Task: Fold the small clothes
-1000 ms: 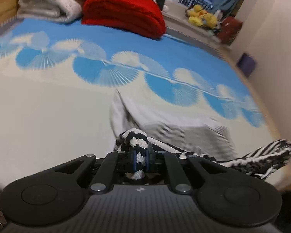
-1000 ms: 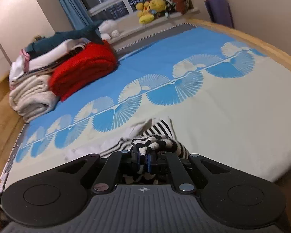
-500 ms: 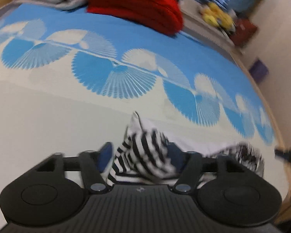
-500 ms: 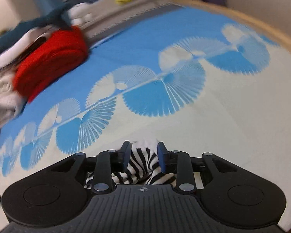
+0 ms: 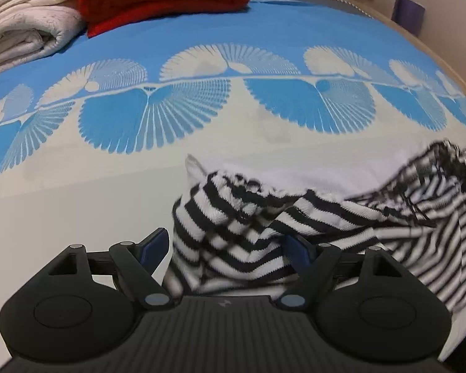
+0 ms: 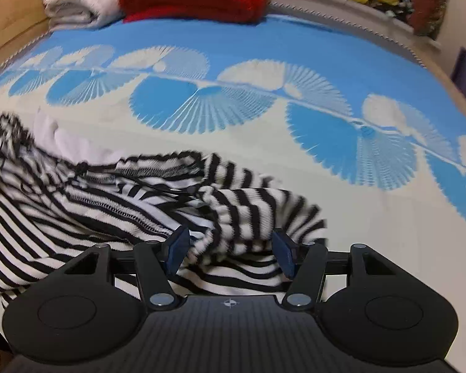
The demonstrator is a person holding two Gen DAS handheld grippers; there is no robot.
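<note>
In the left wrist view the left gripper (image 5: 223, 248) is opening, its fingers (image 5: 153, 245) wide and clear of the striped garment (image 5: 233, 217) bunched between them on the bed (image 5: 62, 217); let the cloth settle flat before lifting away. In the right wrist view the right gripper (image 6: 230, 250) is also opening, fingers (image 6: 177, 248) apart around a striped fold (image 6: 251, 217); the garment's shape, perhaps a small sweater, is blurred and cut off at the left.
</note>
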